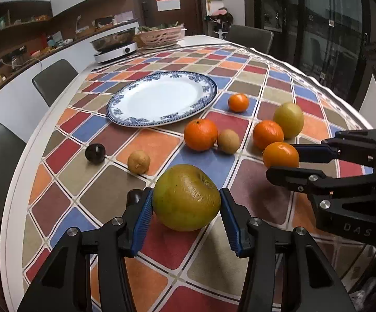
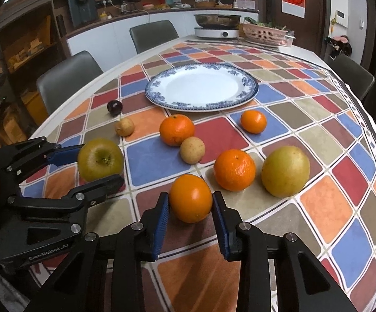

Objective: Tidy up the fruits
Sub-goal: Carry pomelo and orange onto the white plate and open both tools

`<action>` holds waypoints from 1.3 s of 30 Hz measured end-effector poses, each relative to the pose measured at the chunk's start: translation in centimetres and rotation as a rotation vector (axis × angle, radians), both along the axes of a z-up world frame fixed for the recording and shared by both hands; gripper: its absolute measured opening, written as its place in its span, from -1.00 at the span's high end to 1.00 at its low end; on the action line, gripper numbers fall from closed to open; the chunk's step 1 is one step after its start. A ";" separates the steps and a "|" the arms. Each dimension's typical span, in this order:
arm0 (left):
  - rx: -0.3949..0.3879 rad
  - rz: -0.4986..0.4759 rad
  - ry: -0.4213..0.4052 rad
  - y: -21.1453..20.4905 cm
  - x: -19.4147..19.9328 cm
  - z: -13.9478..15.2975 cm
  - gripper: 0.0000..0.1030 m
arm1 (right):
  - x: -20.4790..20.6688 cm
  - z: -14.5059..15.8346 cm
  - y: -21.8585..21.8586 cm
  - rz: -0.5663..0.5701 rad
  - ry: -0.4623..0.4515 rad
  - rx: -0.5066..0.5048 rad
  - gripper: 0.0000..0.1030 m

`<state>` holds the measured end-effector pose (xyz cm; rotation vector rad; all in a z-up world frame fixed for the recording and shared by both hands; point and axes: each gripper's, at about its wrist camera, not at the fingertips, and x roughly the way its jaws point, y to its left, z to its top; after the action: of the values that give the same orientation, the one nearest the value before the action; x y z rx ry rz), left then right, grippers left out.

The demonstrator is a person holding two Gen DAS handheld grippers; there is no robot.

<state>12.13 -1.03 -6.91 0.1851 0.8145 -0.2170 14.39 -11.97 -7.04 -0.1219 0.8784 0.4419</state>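
Observation:
A big green-brown apple (image 1: 186, 197) rests on the chequered tablecloth, and my left gripper (image 1: 186, 195) is shut on it, blue pads pressed to both sides. To its right my right gripper (image 2: 190, 200) is shut on a small orange (image 2: 190, 205), which also sits on the cloth. In the right wrist view the left gripper (image 2: 101, 166) grips the apple (image 2: 101, 156) at the left. Behind the fruit lies a bare blue-and-white plate (image 2: 201, 85). Loose on the cloth are other oranges (image 2: 234, 170), a second apple (image 2: 285, 171), small brown fruits (image 2: 192, 150) and a dark plum (image 2: 114, 108).
An induction cooker with a pan (image 2: 217, 27) and a pink basket (image 2: 264, 34) stand at the table's far end. Grey chairs (image 2: 65, 78) line the left side. The table edge curves close on the right.

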 end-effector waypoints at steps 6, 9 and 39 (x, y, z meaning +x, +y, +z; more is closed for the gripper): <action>-0.022 0.023 -0.026 0.3 -0.2 1.9 0.03 | -0.3 1.7 -0.2 0.008 -0.039 0.012 0.34; -0.043 0.029 -0.033 0.5 -0.1 2.7 0.03 | -0.2 2.8 -0.4 0.008 -0.060 0.025 0.34; -0.138 0.055 -0.093 2.0 10.5 9.4 0.03 | 10.7 10.2 0.4 0.017 -0.108 0.120 0.34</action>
<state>22.63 1.02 2.53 0.0423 0.7081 -0.2100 25.04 -11.52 3.12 -0.0428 0.7432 0.4984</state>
